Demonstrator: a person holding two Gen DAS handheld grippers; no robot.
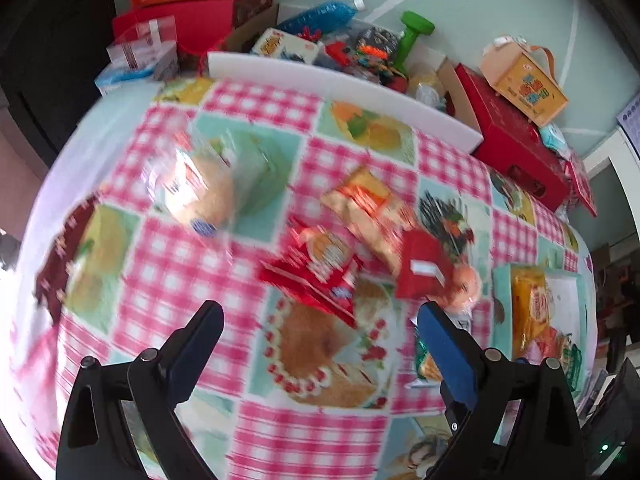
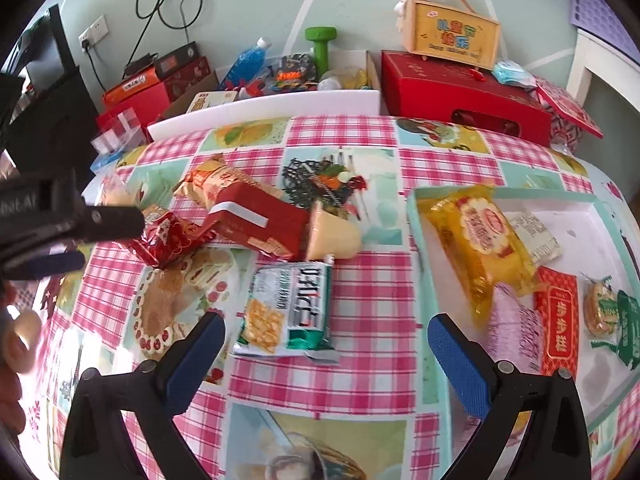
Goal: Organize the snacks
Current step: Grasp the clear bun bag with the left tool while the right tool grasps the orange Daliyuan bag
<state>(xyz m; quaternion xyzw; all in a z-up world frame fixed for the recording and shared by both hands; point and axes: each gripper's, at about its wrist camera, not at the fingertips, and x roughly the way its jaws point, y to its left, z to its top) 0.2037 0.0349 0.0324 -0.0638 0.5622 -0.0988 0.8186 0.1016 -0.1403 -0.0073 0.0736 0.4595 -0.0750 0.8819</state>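
Checked pink oilcloth [image 2: 360, 300] covers the table I am working over, with boxes and clutter stacked along the far wall.

My right gripper [image 2: 326, 334] hangs wide open and empty, its blue pads on either side of the green-and-white cracker packet [image 2: 290, 312], which lies flat just ahead of the fingers. That packet looks like my next pick. To do it well I would come straight down so the pads meet its long edges, close gently since crackers crush, then lift clear before swinging right to the teal tray [image 2: 416, 216].

My left gripper [image 1: 320, 322] is also spread wide with nothing in it, hovering above the crinkled red packet [image 1: 316, 268]; its view is blurred, so I cannot read finer detail.

Further out sits the loose pile: a red carton [image 2: 260, 216], a pale yellow wedge-shaped snack [image 2: 332, 236] touching it, and an orange packet [image 2: 212, 184] behind.

On the tray already lie a yellow biscuit bag [image 2: 476, 240], a small red packet [image 2: 558, 320] and a few others. I would set the crackers on the bare white part of the tray, not atop the bag.
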